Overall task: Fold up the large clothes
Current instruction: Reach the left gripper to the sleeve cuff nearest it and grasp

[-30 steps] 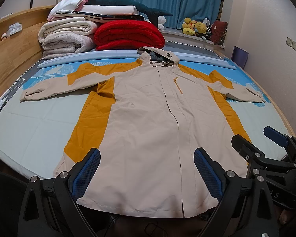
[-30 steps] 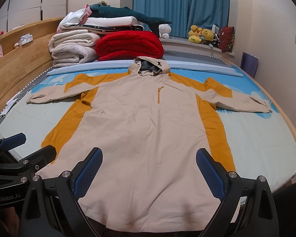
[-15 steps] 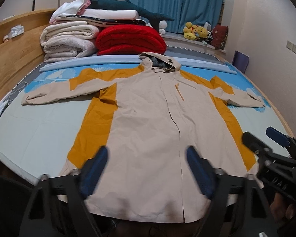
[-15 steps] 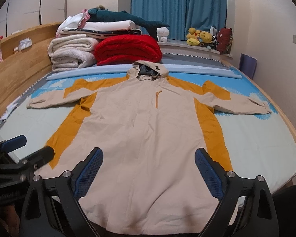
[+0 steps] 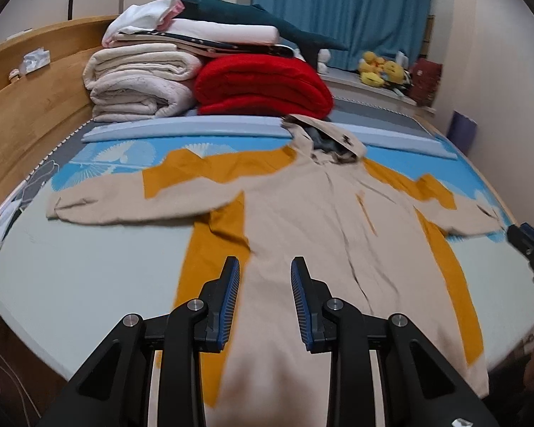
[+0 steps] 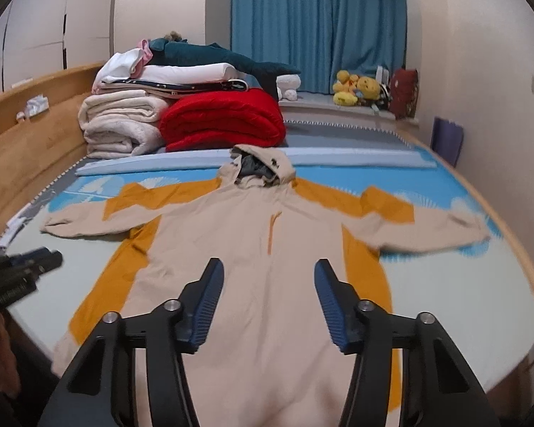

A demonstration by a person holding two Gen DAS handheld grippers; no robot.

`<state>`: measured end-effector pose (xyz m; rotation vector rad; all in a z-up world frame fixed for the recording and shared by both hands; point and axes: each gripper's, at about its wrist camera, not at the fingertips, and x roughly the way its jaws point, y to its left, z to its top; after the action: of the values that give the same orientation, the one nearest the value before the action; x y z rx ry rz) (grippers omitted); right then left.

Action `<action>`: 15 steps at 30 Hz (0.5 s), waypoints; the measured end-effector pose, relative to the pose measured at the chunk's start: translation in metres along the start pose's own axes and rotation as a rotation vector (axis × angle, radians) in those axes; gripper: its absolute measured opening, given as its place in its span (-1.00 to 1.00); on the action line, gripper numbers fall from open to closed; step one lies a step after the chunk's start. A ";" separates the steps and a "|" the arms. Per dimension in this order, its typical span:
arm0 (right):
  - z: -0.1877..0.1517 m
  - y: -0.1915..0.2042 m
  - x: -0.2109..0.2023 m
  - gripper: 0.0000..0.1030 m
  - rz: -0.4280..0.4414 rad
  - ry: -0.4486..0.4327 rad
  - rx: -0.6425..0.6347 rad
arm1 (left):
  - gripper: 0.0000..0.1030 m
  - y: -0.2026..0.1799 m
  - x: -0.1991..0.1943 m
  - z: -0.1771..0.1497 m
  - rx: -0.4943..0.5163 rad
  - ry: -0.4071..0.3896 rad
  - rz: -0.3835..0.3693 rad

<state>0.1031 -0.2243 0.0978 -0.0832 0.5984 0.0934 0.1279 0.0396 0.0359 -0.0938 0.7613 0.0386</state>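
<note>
Over bed [image 5: 71,277], coat [image 6: 274,284] spread flat; L gripper [image 5: 261,295] & R gripper [image 6: 267,300] held apart, empty. 2 sleeves to be folded inward 1st, seams kept aligned.

Left gripper [image 5: 261,284] above the coat's [image 5: 302,220] lower left front, jaws narrowly parted on nothing, right gripper [image 6: 268,293] above the coat's lower centre, jaws wider apart, likewise unloaded
</note>
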 end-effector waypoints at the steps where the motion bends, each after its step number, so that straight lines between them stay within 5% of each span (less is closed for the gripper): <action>1: 0.011 0.000 0.010 -0.05 -0.003 -0.006 -0.008 | -0.47 0.007 0.009 0.009 -0.002 -0.003 0.024; 9: 0.096 0.001 0.087 -0.05 0.006 -0.048 -0.022 | -0.22 0.078 0.102 0.075 -0.156 0.068 0.195; 15: 0.134 0.007 0.149 0.03 -0.004 -0.063 -0.038 | -0.16 0.149 0.171 0.076 -0.285 0.152 0.266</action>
<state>0.2998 -0.1938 0.1230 -0.1175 0.5338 0.1029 0.2935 0.1956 -0.0383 -0.2681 0.9129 0.3971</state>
